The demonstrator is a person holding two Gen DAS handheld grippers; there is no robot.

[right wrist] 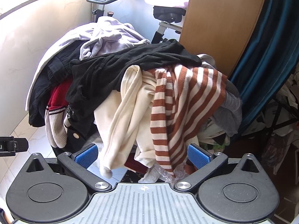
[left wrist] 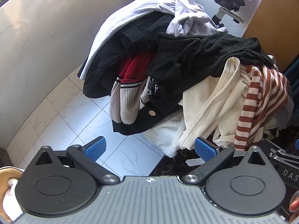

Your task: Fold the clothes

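A tall heap of clothes fills both views. A black top (left wrist: 205,56) (right wrist: 130,63) lies across its crest. Under it hang a cream garment (left wrist: 209,104) (right wrist: 127,108) and a rust-and-white striped shirt (left wrist: 256,100) (right wrist: 179,104). A red and beige ribbed knit (left wrist: 129,85) (right wrist: 56,108) droops at the left. My left gripper (left wrist: 150,149) is open, its blue pads apart over the floor, short of the pile. My right gripper (right wrist: 143,156) is open too, with the hanging ends of the cream garment and the striped shirt between its pads, which do not touch the cloth.
Pale lilac clothes (left wrist: 186,15) (right wrist: 112,35) top the heap. An exercise bike (right wrist: 104,1) stands behind it. A wooden panel (right wrist: 220,29) and blue fabric (right wrist: 265,59) lie to the right. White tiled floor (left wrist: 78,123) and a marble wall (left wrist: 37,46) lie left.
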